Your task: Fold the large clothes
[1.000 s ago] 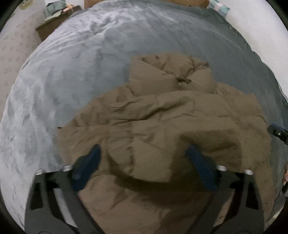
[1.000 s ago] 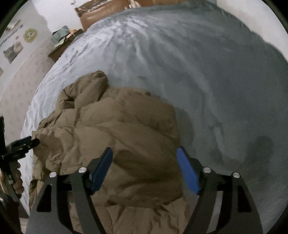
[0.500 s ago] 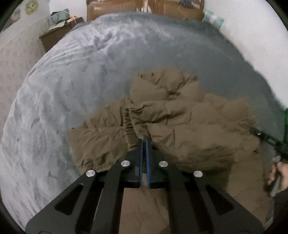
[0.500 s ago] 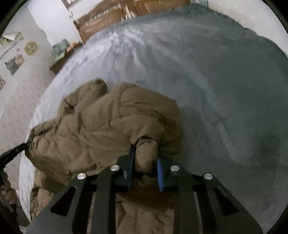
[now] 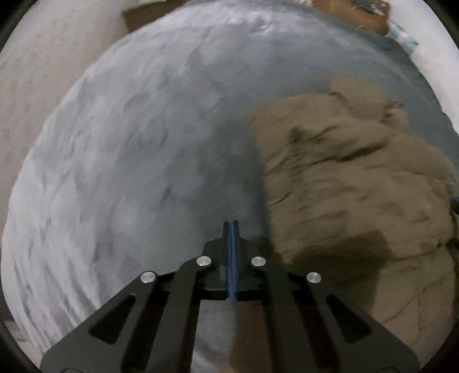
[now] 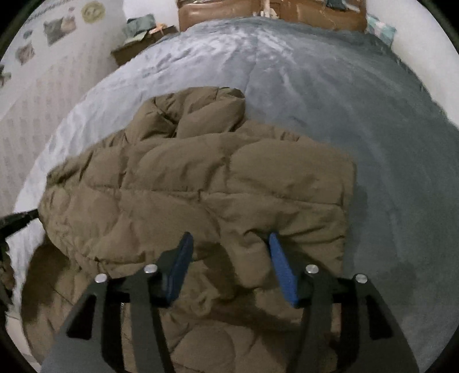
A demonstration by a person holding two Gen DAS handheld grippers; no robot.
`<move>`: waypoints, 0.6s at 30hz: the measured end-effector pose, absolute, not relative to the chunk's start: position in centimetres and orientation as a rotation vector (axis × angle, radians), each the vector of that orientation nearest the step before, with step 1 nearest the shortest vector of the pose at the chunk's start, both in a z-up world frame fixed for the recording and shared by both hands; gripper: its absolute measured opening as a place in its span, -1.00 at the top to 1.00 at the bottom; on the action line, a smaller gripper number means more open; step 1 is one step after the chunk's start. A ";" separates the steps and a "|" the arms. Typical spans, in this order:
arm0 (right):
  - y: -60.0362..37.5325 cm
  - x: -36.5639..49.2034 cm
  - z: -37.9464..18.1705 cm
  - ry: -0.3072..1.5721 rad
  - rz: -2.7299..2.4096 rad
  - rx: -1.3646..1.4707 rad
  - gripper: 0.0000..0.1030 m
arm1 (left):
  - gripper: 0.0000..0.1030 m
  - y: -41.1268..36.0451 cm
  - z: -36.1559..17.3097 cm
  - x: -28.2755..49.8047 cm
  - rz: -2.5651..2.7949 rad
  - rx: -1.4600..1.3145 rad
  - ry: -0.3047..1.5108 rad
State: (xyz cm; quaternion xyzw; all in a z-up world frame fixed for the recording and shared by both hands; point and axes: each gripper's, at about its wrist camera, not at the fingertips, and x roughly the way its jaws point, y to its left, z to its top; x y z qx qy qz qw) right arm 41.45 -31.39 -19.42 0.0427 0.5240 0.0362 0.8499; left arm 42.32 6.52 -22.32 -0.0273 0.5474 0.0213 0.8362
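Note:
A brown quilted puffer jacket (image 6: 200, 178) lies bunched on a grey bedspread (image 6: 315, 86). My right gripper (image 6: 229, 244) hangs right over its near part. Its jaws are opening; a puffed fold of the jacket rises between the blue pads (image 6: 183, 252), which do not press on it. In the left wrist view the jacket (image 5: 344, 186) fills the right side. My left gripper (image 5: 231, 222) is shut with nothing between its pads, over bare bedspread (image 5: 143, 172) just left of the jacket's edge. The left gripper's tip (image 6: 17, 222) shows at the left rim of the right wrist view.
A brown headboard (image 6: 258, 14) stands at the far end of the bed. A dark nightstand (image 6: 140, 40) with folded things on it is at the far left, by a wall with pictures (image 6: 57, 25). A patterned pillow (image 6: 378, 28) lies at the far right.
My left gripper shut at a fold of the jacket, then swung left off it over the bedspread. My right gripper shut on a fold and has opened again; the jacket lies spread wider.

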 end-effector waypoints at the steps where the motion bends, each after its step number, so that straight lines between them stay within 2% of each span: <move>1: -31.4 41.3 -19.0 1.094 0.072 0.072 -0.17 | 1.00 7.1 -22.2 42.1 0.051 -0.056 1.148; 3: -32.0 40.6 -17.8 1.060 0.040 0.046 -0.42 | 1.00 6.9 -21.2 41.5 0.058 -0.026 1.126; 5: -32.9 40.1 -16.6 1.029 0.001 0.022 -0.52 | 0.70 5.9 -19.7 41.1 0.053 0.006 1.088; 6: -33.3 40.0 -15.9 1.008 -0.024 0.004 -0.53 | 0.23 5.0 -18.9 41.0 0.047 0.020 1.064; 7: -33.8 39.9 -15.4 0.997 -0.042 -0.009 -0.54 | -0.39 4.2 -17.8 41.0 0.042 0.034 1.030; 8: -34.2 39.8 -15.0 0.991 -0.058 -0.018 -0.77 | -0.64 3.3 -16.7 40.7 0.038 0.038 1.001; 9: -34.5 39.8 -14.6 0.980 -0.089 -0.033 -0.89 | -0.89 2.6 -15.5 41.1 0.033 0.040 0.976; 13: -35.7 39.6 -13.8 0.931 -0.130 -0.017 -0.90 | -0.94 -1.7 -13.8 42.9 -0.077 -0.018 0.980; 18: -37.7 40.2 -14.6 0.943 -0.118 0.127 -0.89 | -0.90 -6.3 -15.0 45.6 -0.129 0.029 1.023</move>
